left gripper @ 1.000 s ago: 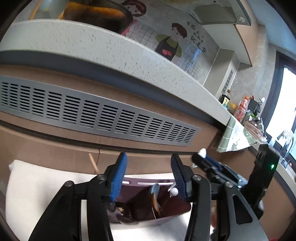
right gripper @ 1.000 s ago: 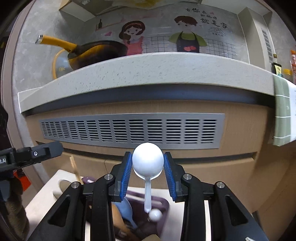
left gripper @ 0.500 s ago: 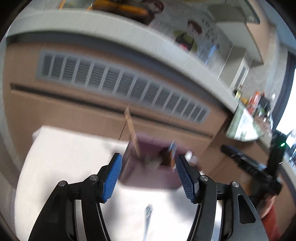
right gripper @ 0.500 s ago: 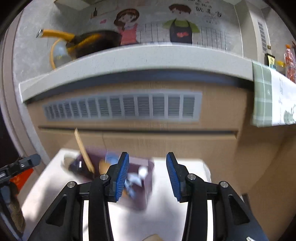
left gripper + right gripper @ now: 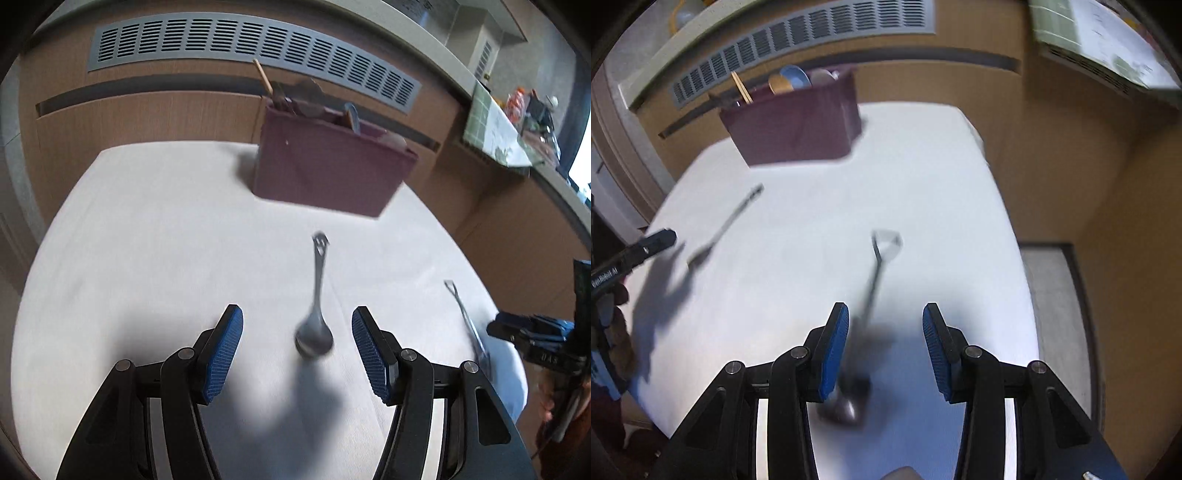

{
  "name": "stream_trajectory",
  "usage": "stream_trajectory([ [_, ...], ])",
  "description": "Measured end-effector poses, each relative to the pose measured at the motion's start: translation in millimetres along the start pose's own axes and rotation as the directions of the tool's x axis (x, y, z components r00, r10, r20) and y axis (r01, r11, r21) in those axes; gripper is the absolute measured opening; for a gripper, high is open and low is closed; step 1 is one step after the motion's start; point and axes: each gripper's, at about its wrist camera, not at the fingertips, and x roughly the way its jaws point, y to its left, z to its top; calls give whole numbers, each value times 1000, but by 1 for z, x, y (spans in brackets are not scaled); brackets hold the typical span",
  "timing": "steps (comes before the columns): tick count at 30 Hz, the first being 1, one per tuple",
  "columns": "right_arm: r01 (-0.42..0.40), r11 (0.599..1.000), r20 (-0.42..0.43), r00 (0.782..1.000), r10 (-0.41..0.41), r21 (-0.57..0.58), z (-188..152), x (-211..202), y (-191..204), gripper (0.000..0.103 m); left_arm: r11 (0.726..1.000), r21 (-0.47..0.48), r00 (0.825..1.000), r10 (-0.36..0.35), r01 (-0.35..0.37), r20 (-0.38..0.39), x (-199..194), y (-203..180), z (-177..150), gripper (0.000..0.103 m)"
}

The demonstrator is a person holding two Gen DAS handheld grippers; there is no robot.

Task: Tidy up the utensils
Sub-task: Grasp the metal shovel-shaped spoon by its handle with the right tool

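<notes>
We look down on a white counter [image 5: 155,229] with rounded corners, standing in front of a brown wood-grain cabinet wall [image 5: 147,114]. A long grey slotted vent [image 5: 251,40] runs across that wall, under a pale speckled worktop edge [image 5: 701,40]. A green checked cloth [image 5: 480,114] hangs over the far right of that worktop.

Near the back of the counter stands a maroon utensil holder [image 5: 328,173]. Wooden chopsticks [image 5: 263,77] and several spoon handles stick up out of it; from the right wrist view we make out a blue spoon bowl [image 5: 792,75] among them.

Our left hand-held gripper [image 5: 297,354] hangs above the counter with its blue-padded fingers wide apart, holding nothing. A metal spoon [image 5: 317,310] lies flat between them on the counter, bowl towards us and its cut-out handle pointing at the holder.

Our right hand-held gripper [image 5: 884,347] is likewise spread wide and empty. Below it lies a second metal utensil, a ladle-like spoon [image 5: 862,332] with a thin shaft and a looped handle end, its bowl near the left finger. Motion blur softens it, so we cannot tell its exact shape.

The two utensils lie well apart, both in front of the holder. To the right of the counter, a grey floor mat [image 5: 1056,317] shows.
</notes>
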Motion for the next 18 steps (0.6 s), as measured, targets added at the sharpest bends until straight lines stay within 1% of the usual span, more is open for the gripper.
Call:
stream_trajectory([
  [3, 52, 998, 12, 999, -52, -18, -22, -5, 9, 39, 1000, 11, 1000, -3, 3, -21, 4, -8, -10, 62],
  [4, 53, 998, 20, 998, -52, -20, -25, -5, 12, 39, 1000, 17, 999, -4, 4, -32, 6, -11, -13, 62],
  [6, 40, 999, 40, 998, -39, -11, -24, -5, 17, 39, 1000, 28, 999, 3, -1, -47, 10, -16, -16, 62],
  [9, -21, 1000, 51, 998, 20, 4, -17, 0, 23, 39, 999, 32, 998, 16, -14, -57, 12, -17, -20, 62],
  [10, -44, 999, 60, 997, 44, 8, -14, 3, 24, 36, 999, 30, 998, 18, -16, -62, 13, -16, -20, 62],
  [11, -51, 999, 58, 997, 50, 9, -10, 8, 26, 33, 1000, 24, 997, 22, -20, -71, 15, -15, -21, 62],
  [12, -41, 999, 43, 998, 40, 12, -6, 13, 27, 26, 1000, 20, 997, 25, -23, -77, 15, -13, -22, 62],
  [14, -7, 1000, 39, 999, 7, 3, -1, 19, 29, 21, 1000, 16, 997, 24, -23, -78, 15, -10, -23, 62],
  [16, 58, 998, 45, 997, -56, -33, 5, 23, 34, 6, 1000, 12, 997, 24, -23, -79, 16, -9, -21, 62],
  [18, 116, 990, 55, 992, -112, -80, 10, 25, 39, 5, 1000, 4, 996, 26, -26, -80, 18, -9, -20, 62],
])
